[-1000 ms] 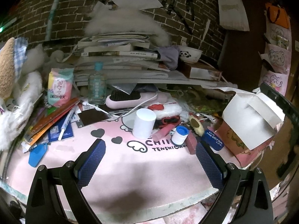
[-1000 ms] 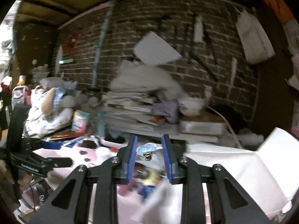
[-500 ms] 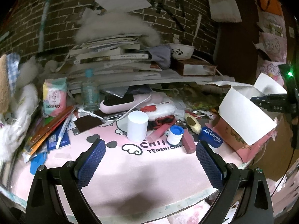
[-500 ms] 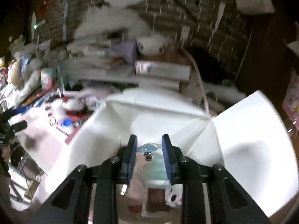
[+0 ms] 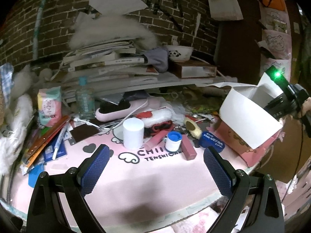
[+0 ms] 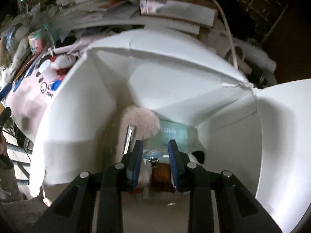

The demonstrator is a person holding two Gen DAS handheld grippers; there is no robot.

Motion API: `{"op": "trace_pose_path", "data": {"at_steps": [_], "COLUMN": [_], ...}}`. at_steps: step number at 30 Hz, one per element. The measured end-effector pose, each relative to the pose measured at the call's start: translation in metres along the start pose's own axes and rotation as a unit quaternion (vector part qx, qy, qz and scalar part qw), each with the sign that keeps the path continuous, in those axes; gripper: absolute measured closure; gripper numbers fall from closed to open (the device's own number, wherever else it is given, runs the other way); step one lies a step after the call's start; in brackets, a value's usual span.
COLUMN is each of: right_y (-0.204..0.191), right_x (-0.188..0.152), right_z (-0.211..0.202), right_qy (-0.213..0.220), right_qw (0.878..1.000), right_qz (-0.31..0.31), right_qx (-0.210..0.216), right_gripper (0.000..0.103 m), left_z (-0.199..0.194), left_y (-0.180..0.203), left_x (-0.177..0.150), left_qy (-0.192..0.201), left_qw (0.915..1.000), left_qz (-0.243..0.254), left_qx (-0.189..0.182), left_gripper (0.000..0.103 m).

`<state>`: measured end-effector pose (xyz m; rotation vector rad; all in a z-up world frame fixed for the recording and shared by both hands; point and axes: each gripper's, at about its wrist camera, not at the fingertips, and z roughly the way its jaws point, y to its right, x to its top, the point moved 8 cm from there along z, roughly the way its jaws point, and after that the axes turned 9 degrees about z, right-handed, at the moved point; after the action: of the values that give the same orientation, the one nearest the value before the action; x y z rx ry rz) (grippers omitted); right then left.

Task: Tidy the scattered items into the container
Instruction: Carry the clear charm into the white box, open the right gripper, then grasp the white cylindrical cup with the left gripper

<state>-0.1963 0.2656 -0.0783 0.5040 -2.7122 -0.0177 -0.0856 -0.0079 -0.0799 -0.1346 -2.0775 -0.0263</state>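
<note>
The container is a pink box with white flaps at the right of the pink mat. My right gripper is inside the box, shut on a small light-blue clip item, above a pink fluffy thing and a teal packet. My left gripper is open and empty over the mat's front. Scattered ahead: a white cylinder, a blue-capped white bottle, a pink stick, a blue case.
A pink hairbrush, a clear bottle, a tissue pack and pens lie at the back left. Stacked books and a panda bowl sit behind. The brick wall is at the back.
My right gripper has swung from above the table down into the box with the clip item held. My left gripper has shifted slightly, staying open.
</note>
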Motion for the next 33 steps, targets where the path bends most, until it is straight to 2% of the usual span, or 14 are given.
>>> {"op": "trace_pose_path", "data": {"at_steps": [2,5,8,9,13,15,17,19,22,24,26,29,33], "right_y": [0.000,-0.001,0.000,0.000,0.002,-0.001,-0.010,-0.030,-0.068,-0.106,-0.139,-0.188,-0.228], "right_x": [-0.001,-0.001,-0.001,-0.001,0.000,0.005,0.008,0.009,0.004,0.003,0.000,-0.010,-0.023], "right_z": [0.001,-0.002,-0.008,-0.012,-0.030,-0.046,-0.063,-0.087,-0.109,-0.115,-0.116,-0.111,-0.101], "right_qy": [-0.007,0.000,0.014,0.025,0.065,0.106,0.149,0.208,0.262,0.286,0.300,0.292,0.289], "right_qw": [1.000,1.000,1.000,1.000,0.998,0.994,0.989,0.978,0.962,0.949,0.936,0.915,0.895], "right_qz": [0.000,-0.005,-0.002,0.000,0.007,0.008,0.006,-0.002,-0.027,-0.043,-0.049,-0.065,-0.072], "right_qx": [-0.001,-0.007,-0.009,-0.011,-0.011,-0.010,0.000,0.029,0.078,0.127,0.180,0.271,0.332], "right_gripper": [0.079,0.078,0.062,0.057,0.057,0.056,0.050,0.032,0.022,0.017,0.015,0.015,0.002], "left_z": [0.002,0.004,0.009,0.011,0.022,0.027,0.033,0.039,0.044,0.047,0.051,0.056,0.065], "left_y": [0.001,0.003,0.001,-0.001,-0.011,-0.016,-0.020,-0.025,-0.033,-0.038,-0.042,-0.048,-0.051], "left_x": [0.001,0.002,0.003,0.002,0.001,0.000,-0.001,-0.002,-0.004,-0.005,-0.006,-0.007,-0.006], "left_qy": [-0.004,-0.003,-0.004,-0.006,-0.013,-0.015,-0.020,-0.025,-0.028,-0.033,-0.039,-0.048,-0.065], "left_qw": [0.9999,0.9999,0.9999,1.0000,0.9998,0.9996,0.9993,0.9991,0.9988,0.9985,0.9982,0.9977,0.9973], "left_qz": [0.010,0.012,0.008,0.005,-0.014,-0.022,-0.028,-0.033,-0.041,-0.043,-0.045,-0.047,-0.034], "left_qx": [0.009,0.003,-0.004,-0.005,-0.009,-0.012,-0.012,-0.005,0.002,0.009,0.011,0.008,0.007], "left_gripper": [0.006,0.006,0.006,0.006,0.007,0.007,0.007,0.007,0.007,0.007,0.007,0.007,0.006]}}
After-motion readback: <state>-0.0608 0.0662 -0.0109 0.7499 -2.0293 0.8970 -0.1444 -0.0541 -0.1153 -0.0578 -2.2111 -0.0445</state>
